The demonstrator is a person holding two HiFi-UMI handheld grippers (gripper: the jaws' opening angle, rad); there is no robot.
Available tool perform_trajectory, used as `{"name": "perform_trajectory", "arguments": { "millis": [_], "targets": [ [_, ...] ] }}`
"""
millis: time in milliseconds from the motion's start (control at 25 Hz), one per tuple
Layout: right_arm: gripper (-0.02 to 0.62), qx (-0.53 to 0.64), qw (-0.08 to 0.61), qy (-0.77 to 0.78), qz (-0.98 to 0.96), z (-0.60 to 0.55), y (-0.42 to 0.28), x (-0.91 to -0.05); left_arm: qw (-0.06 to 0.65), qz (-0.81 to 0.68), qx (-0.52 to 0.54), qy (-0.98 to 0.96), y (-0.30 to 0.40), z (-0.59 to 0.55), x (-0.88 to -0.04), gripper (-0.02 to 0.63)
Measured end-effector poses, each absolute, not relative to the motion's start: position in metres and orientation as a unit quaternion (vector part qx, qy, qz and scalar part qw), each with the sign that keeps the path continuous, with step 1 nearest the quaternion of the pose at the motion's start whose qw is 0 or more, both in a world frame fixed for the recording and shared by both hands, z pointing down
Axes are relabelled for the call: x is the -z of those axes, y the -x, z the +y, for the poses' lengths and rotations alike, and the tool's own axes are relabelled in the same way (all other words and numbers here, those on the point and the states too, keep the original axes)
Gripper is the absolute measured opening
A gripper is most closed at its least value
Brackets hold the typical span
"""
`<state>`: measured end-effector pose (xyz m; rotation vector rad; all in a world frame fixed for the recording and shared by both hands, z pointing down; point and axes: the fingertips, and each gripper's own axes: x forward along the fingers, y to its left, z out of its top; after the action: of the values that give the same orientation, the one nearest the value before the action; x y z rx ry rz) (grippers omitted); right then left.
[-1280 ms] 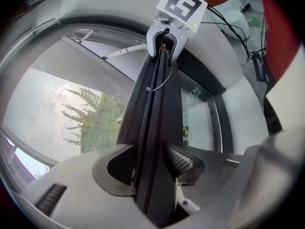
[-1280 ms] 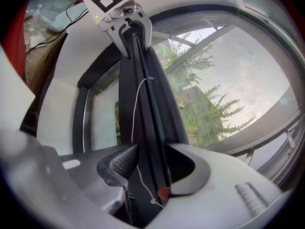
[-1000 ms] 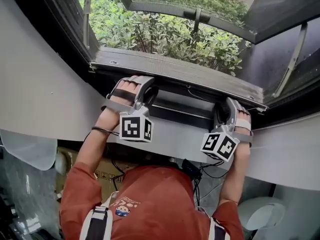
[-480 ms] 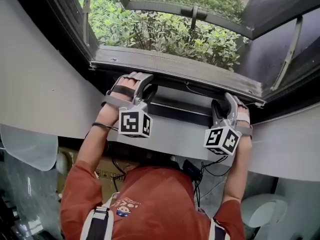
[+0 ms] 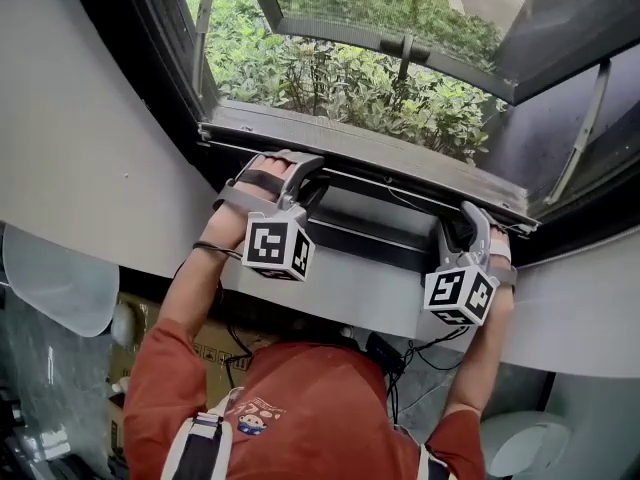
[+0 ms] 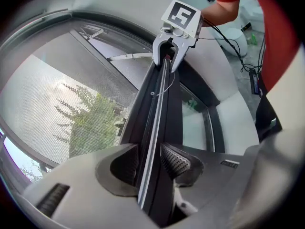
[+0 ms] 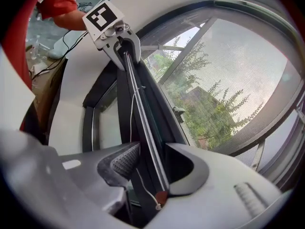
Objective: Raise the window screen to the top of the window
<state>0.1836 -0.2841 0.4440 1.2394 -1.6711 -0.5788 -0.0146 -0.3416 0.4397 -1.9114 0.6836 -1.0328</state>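
Window screen [image 6: 62, 109] sat low in the opening. Its fine grey mesh stretched above a long, straight bottom bar [image 5: 370, 158] that lay just over the dark lower frame [image 5: 360, 233]. The bar ran side to side, and its long axis passed through both pairs of jaws, one gripper toward each end and neither nearer than the other.

The left gripper [image 6: 150, 157] had just been closing. In the left gripper view its jaws were clamped on the bar, with the smooth jaw against the pale metal strip and the dimpled rubber pad [image 6: 175, 160] meeting the dark face.

The right gripper [image 7: 151, 163] had also just been closing around the bar. Its smooth jaw was against the rail, but its dimpled pad [image 7: 125, 162] stood slightly apart from the bar, so the jaws had not yet pinched it.

A thin white cord [image 7: 132, 104] hung along the bar and ended in a small red bead [image 7: 161, 197] just beside the right jaws.

The bar looked rigid and slim, matte black with a light edge, and the mesh looked soft and see-through, with green shrubs [image 5: 330, 68] showing behind it. Raising it would probably need both ends lifted evenly, since a long bar held at two points could tilt and jam in its side tracks.
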Motion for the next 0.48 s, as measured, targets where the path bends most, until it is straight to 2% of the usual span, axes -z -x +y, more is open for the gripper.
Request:
{"name": "perform_trajectory", "arguments": {
  "millis": [160, 280, 360, 480],
  "targets": [
    [0.161, 0.249, 0.470, -0.511, -0.675, -0.286, -0.185, -0.437, 0.432, 0.283, 0.406, 0.754, 0.015, -0.344, -0.431, 0.123],
    [0.112, 0.263, 0.464, -0.520, -0.667, -0.287, -0.187, -0.432, 0.443, 0.298, 0.397, 0.747, 0.016, -0.347, -0.426, 0.052],
    [0.061, 0.279, 0.460, -0.529, -0.656, -0.290, -0.188, -0.427, 0.448, 0.304, 0.394, 0.743, 0.017, -0.348, -0.423, 0.051],
    [0.051, 0.305, 0.458, -0.538, -0.638, -0.295, -0.188, -0.420, 0.459, 0.314, 0.390, 0.734, 0.018, -0.351, -0.417, 0.048]
  ]
}}
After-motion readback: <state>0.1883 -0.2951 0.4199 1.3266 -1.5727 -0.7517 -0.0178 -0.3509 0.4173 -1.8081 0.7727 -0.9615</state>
